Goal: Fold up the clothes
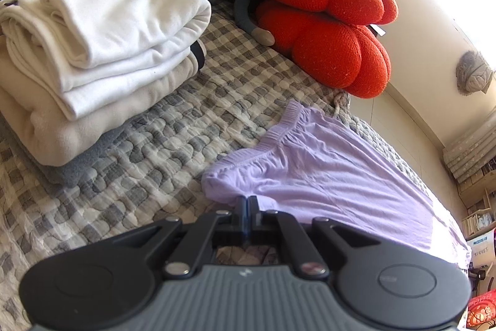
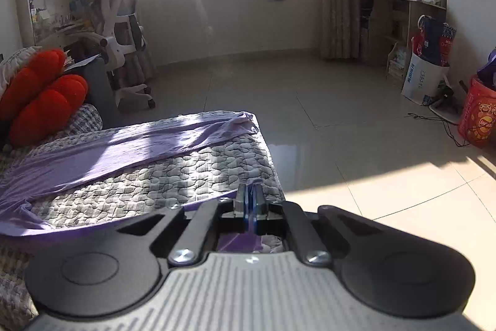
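A: How far along does the folding look?

B: Part done, I'd say. A pile of folded clothes (image 1: pixel 93 58) sits on the checked bed cover (image 1: pixel 161 145), white pieces on top, cream and grey under them. The purple trousers (image 1: pixel 325 176) are still spread out, waistband toward the red cushion (image 1: pixel 328 30), and one leg (image 2: pixel 124 151) runs long across the bed toward the far corner. So that piece is left, and no fold in it shows yet.

A: And the left gripper (image 1: pixel 248 202)?

B: Its jaws are pressed together right at the near edge of the trousers, just below the waistband end. Purple cloth shows under the tool, so I judge it is pinching the fabric, though the grip itself is hidden.

A: The right gripper (image 2: pixel 249 191)?

B: Jaws together as well, above the bed's edge, with the floor (image 2: pixel 341 114) beyond. Purple cloth runs beneath the tool and shows through its frame. Whether any is caught between the jaws, I cannot tell.
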`<control>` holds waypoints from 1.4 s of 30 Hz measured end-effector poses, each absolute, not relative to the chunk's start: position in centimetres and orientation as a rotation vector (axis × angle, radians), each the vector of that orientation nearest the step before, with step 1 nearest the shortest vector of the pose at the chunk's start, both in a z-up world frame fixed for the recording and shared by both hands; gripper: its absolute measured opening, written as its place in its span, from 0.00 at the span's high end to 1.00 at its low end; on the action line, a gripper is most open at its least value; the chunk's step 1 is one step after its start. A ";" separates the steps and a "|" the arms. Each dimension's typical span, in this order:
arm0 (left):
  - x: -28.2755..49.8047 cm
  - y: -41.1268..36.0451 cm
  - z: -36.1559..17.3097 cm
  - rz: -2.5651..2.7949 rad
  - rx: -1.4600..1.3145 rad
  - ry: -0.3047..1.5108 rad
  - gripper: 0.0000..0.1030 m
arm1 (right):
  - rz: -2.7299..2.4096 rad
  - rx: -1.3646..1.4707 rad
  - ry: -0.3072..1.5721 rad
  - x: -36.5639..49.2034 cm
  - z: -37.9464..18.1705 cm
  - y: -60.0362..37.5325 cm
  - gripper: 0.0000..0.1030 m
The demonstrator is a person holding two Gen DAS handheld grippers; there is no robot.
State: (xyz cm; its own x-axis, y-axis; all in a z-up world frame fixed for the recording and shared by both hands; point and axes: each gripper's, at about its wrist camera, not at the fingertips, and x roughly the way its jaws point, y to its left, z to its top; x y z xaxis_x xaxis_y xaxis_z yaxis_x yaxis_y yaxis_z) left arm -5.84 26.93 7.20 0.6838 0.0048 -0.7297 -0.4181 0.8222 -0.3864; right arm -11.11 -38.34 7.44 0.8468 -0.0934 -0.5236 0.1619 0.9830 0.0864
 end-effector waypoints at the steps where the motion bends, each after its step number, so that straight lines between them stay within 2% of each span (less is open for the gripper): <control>1: -5.9 27.0 7.4 0.250 -0.574 0.781 1.00 | -0.140 0.120 0.536 -11.1 7.5 -38.2 0.97; 14: -6.8 26.9 8.7 0.214 -0.637 0.701 1.00 | -0.192 0.120 0.386 -12.3 9.6 -38.7 0.97; 24: -7.8 26.5 11.1 0.206 -0.608 0.583 1.00 | -0.315 0.028 0.183 -13.3 12.7 -37.9 0.97; 34: -5.8 25.3 7.5 0.100 -0.639 0.848 0.99 | -0.285 0.019 0.315 -12.3 10.7 -38.4 0.97; 36: -5.5 24.7 6.5 0.118 -0.626 0.895 0.96 | -0.295 0.030 0.338 -12.0 10.3 -38.8 0.97; 37: -5.3 24.7 6.0 0.123 -0.636 0.912 0.91 | -0.300 0.036 0.349 -11.9 10.1 -38.9 0.97; 40: -5.1 25.4 4.6 0.134 -0.726 0.928 0.65 | -0.310 0.034 0.376 -11.5 9.7 -39.0 0.97; 42: -4.7 26.0 3.5 0.130 -0.800 0.950 0.62 | -0.309 0.030 0.386 -11.4 9.5 -38.9 0.97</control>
